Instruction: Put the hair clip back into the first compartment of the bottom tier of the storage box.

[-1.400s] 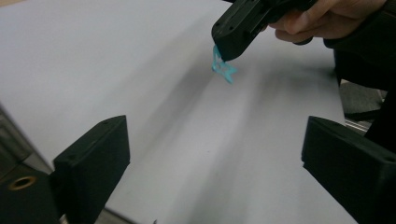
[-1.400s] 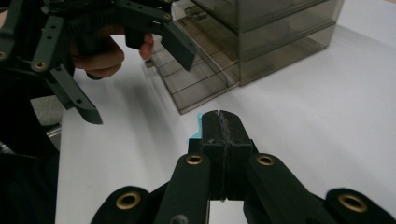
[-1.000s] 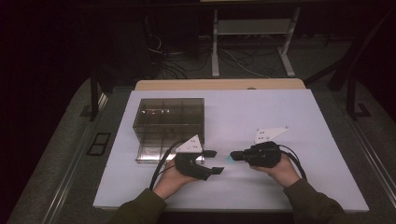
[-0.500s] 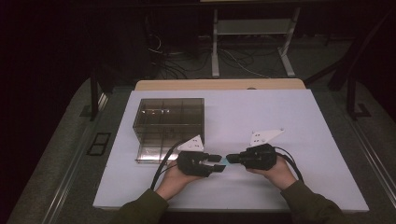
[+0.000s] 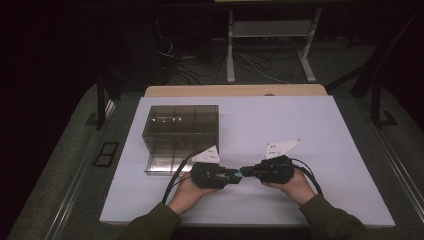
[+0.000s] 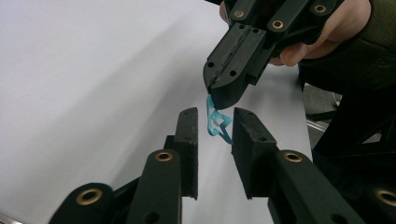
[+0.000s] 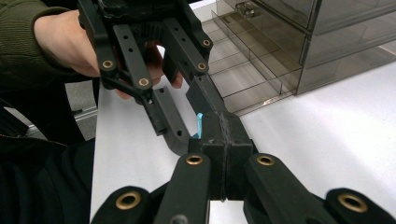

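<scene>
A small turquoise looped piece point(image 5: 239, 174) hangs between the two grippers, which meet tip to tip near the table's front edge. My right gripper point(image 5: 243, 173) is shut on it; in the left gripper view the right gripper point(image 6: 223, 99) pinches its top while the turquoise piece point(image 6: 218, 125) dangles below. My left gripper point(image 6: 215, 114) has its jaws on either side of the piece. They have just been closing, and a gap still shows on one side. In the right gripper view the turquoise piece point(image 7: 199, 122) sticks out beside my shut right gripper point(image 7: 219, 122), with the left gripper's fingers point(image 7: 163, 116) around it.
A smoky transparent drawer box point(image 5: 180, 131) stands at the table's left, its lowest drawer pulled out toward me; the drawer box point(image 7: 289, 42) shows divided compartments. The white table top point(image 5: 300, 125) stretches to the right and back. Cables trail from both grippers.
Both hands have come together at the front of the table, so the gripper tips now meet. The left gripper's jaws have narrowed around the turquoise piece that the right one holds.
</scene>
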`<state>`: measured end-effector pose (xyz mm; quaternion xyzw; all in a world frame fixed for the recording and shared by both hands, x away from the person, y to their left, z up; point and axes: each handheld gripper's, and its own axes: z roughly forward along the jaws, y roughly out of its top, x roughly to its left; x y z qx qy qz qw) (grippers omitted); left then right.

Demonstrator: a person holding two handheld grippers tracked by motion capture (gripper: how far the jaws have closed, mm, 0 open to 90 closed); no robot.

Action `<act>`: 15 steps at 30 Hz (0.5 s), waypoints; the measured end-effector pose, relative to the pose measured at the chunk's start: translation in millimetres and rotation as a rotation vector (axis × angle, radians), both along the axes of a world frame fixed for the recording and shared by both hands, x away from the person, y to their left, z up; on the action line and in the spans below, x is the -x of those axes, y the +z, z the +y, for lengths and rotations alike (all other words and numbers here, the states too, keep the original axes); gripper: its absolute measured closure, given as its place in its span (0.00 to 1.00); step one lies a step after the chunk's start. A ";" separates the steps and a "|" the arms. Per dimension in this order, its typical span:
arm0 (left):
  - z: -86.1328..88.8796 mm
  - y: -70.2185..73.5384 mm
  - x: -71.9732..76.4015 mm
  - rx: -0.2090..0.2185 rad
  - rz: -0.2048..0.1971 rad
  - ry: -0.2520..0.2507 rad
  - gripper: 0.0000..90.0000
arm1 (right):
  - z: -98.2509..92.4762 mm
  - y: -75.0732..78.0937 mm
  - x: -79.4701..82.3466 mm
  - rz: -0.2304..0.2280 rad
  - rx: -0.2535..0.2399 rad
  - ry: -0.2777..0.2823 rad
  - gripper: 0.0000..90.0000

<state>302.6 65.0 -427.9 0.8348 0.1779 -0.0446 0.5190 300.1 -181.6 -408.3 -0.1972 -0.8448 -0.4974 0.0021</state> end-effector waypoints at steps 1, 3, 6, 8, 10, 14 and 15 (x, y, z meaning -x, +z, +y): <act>0.0 0.1 0.0 0.000 -0.001 -0.002 0.80 | 0.1 0.0 0.1 -0.001 0.000 0.000 0.98; -0.5 0.2 0.5 0.002 -0.003 -0.004 0.82 | 0.0 0.2 0.1 0.000 -0.001 0.001 0.98; -0.6 0.4 1.1 0.003 -0.005 -0.007 0.84 | -0.1 0.1 -0.1 0.003 -0.002 0.001 0.98; -0.6 0.5 1.1 0.000 -0.004 -0.008 0.85 | -0.1 0.1 -0.1 0.003 -0.002 0.002 0.98; -0.6 0.6 1.2 -0.002 -0.004 -0.009 0.85 | -0.1 0.0 -0.2 0.005 -0.001 0.004 0.98; -0.3 0.7 1.0 -0.009 -0.007 -0.013 0.86 | -0.3 -0.2 -0.5 0.011 -0.002 0.009 0.98; -0.3 0.7 1.0 -0.009 -0.006 -0.013 0.86 | -0.3 -0.2 -0.5 0.011 -0.002 0.010 0.98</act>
